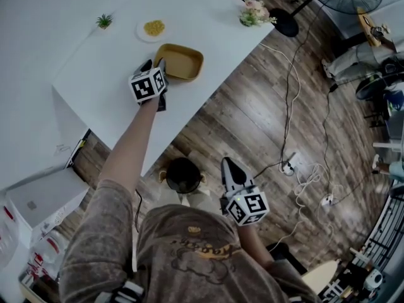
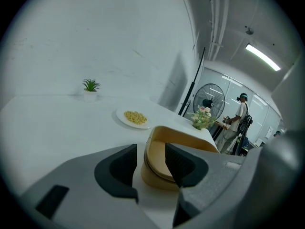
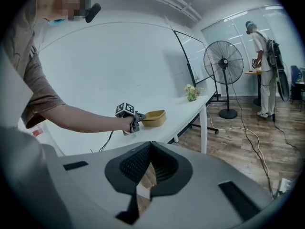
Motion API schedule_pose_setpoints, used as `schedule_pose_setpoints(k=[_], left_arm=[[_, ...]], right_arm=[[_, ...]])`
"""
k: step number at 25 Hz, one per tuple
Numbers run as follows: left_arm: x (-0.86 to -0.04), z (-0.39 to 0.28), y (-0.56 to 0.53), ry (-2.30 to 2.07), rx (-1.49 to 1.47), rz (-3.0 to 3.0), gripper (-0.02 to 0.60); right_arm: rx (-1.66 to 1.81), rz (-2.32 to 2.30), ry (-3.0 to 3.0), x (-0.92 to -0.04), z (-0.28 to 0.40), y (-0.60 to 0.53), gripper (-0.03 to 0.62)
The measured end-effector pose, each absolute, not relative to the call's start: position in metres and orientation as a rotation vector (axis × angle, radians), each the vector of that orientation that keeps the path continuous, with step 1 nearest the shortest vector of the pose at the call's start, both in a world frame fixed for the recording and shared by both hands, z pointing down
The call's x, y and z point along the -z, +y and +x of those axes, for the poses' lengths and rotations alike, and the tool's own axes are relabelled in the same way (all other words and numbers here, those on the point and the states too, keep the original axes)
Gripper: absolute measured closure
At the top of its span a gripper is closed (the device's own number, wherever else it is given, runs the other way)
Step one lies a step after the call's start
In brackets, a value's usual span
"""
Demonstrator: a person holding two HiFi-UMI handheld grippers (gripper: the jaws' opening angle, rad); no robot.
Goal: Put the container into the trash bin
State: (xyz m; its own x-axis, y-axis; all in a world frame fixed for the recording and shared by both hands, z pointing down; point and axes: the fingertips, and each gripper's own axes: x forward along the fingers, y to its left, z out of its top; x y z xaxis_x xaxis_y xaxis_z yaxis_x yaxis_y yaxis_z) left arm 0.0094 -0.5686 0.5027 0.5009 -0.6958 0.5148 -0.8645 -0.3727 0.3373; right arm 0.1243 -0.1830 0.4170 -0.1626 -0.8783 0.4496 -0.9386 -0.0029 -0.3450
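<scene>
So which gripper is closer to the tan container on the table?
Left. The left gripper is at the container, with its jaws apart astride the near rim. The right gripper, jaws together and empty, is well away from the table, out over the floor.

the tan rectangular container lies on the white counter before the round white plate, the black trash bin on the floor.

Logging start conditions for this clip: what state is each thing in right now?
Container: upright on the table, empty.
Left gripper: open, jaws astride the container's rim.
Right gripper: shut, empty.
Trash bin: upright, top open.
Plate: holds yellow food.
</scene>
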Motion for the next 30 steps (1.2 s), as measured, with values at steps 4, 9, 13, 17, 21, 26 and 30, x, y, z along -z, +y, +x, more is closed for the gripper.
schedule_pose_setpoints(k=[4, 9, 13, 17, 21, 26, 30], left_arm=[[-0.508, 0.013, -0.571, -1.236, -0.401, 2.15, 0.423], [-0.509, 0.013, -0.572, -1.235, -0.402, 2.102, 0.47], [-0.51, 0.008, -0.571, -1.25, -0.39, 2.04, 0.523], [-0.51, 0.003, -0.565, -1.266, -0.429, 2.035, 0.534], [-0.503, 0.001, -0.56, -1.26, -0.432, 2.049, 0.54], [-0.481, 0.001, -0.544, -1.221, -0.384, 2.091, 0.543], [-0.459, 0.007, -0.524, -1.171, -0.357, 2.139, 0.543]], right_arm=[[-0.901, 1.948, -2.145, -0.42, 0.117, -0.18, 0.593], [-0.907, 1.938, -2.151, -0.418, 0.111, -0.179, 0.594], [-0.906, 1.952, -2.147, -0.417, 0.112, -0.177, 0.592], [-0.9, 1.967, -2.143, -0.415, 0.115, -0.171, 0.592], [-0.89, 1.971, -2.146, -0.412, 0.117, -0.168, 0.592], [-0.876, 1.981, -2.142, -0.409, 0.119, -0.161, 0.593], [-0.847, 2.02, -2.122, -0.402, 0.126, -0.157, 0.592]])
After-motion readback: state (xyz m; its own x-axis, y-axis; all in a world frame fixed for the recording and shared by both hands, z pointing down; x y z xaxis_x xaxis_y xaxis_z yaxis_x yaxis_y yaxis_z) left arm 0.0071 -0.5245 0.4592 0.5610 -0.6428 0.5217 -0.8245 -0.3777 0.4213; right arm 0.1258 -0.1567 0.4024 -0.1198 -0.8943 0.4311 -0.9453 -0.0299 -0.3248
